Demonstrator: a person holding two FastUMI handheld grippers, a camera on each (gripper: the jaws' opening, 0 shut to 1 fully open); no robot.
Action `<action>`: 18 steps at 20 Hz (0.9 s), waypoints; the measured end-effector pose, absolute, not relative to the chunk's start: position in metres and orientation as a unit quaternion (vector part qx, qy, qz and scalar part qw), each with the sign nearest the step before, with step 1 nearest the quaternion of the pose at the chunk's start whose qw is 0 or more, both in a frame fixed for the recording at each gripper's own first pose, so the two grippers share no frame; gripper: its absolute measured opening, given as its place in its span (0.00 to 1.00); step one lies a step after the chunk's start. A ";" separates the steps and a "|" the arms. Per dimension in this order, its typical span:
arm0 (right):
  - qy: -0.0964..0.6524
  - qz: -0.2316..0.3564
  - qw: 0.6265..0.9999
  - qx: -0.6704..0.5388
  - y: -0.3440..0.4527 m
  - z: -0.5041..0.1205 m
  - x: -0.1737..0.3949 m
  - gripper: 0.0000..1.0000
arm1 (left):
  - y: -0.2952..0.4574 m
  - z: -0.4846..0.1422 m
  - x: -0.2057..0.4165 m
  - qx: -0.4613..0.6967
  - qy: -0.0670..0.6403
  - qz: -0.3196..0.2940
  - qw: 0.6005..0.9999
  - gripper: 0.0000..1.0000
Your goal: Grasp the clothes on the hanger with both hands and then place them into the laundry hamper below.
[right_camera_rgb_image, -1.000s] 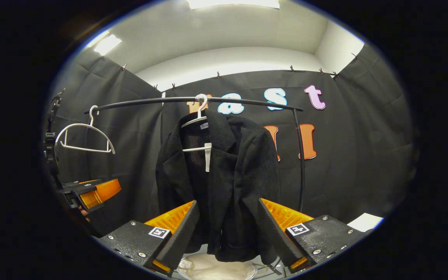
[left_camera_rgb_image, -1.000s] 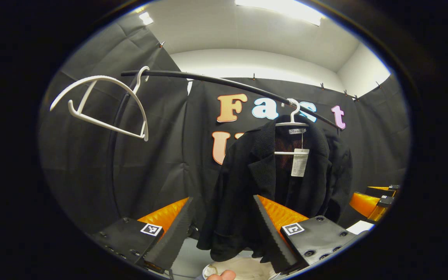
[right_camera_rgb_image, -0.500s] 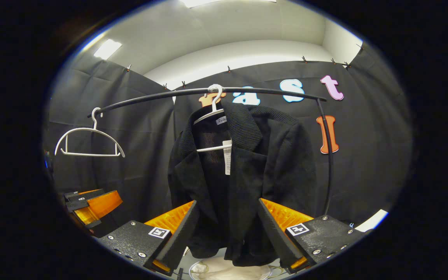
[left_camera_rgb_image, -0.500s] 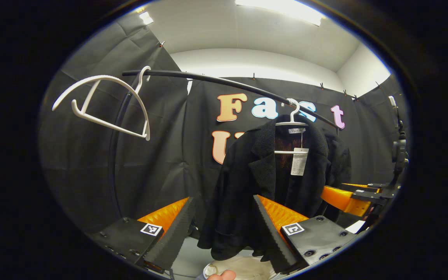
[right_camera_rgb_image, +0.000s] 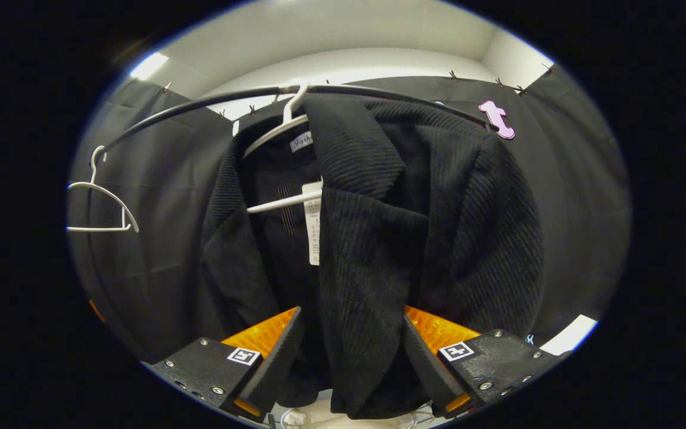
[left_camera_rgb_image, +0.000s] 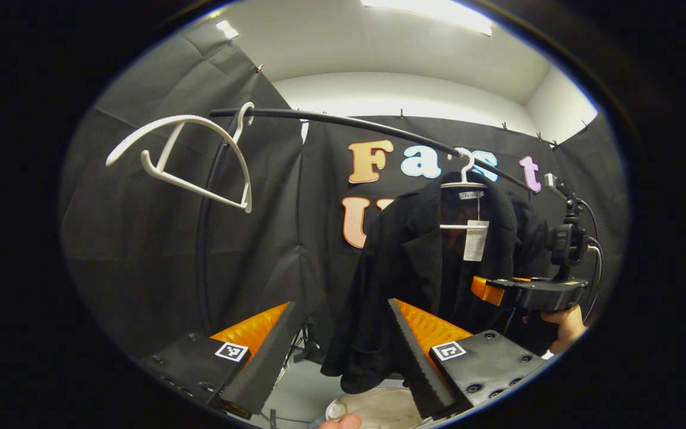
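Note:
A black ribbed jacket (left_camera_rgb_image: 420, 280) hangs on a white hanger (left_camera_rgb_image: 465, 179) from the black rail (left_camera_rgb_image: 349, 123), a paper tag (left_camera_rgb_image: 474, 241) at its collar. My left gripper (left_camera_rgb_image: 343, 357) is open, a short way before the jacket's lower left side. My right gripper (right_camera_rgb_image: 349, 357) is open, with the jacket's front panel (right_camera_rgb_image: 367, 250) hanging between its fingers. In the left gripper view the right gripper (left_camera_rgb_image: 479, 289) reaches the jacket's right side, held by a hand (left_camera_rgb_image: 566, 328). The pale hamper (left_camera_rgb_image: 379, 411) sits below the jacket.
An empty white hanger (left_camera_rgb_image: 194, 155) hangs at the rail's left end, also the empty hanger (right_camera_rgb_image: 102, 202). The rail's upright post (left_camera_rgb_image: 203, 238) stands at the left. Black cloth walls close the booth. A fingertip (left_camera_rgb_image: 337, 422) shows at the bottom edge.
My right gripper has moved forward and up to the jacket, whose front panel now hangs between its fingers. The left gripper has shifted slightly, so the jacket sits farther right in its view.

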State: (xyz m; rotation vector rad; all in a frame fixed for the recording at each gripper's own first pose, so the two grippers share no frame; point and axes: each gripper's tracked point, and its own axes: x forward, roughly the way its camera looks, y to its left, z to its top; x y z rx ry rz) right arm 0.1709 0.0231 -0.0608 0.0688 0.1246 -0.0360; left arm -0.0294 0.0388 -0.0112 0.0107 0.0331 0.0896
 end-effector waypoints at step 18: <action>0.046 0.001 0.999 -0.023 0.001 -0.043 0.140 0.05 | -0.045 -0.048 0.035 -0.031 0.050 -0.072 0.996 0.96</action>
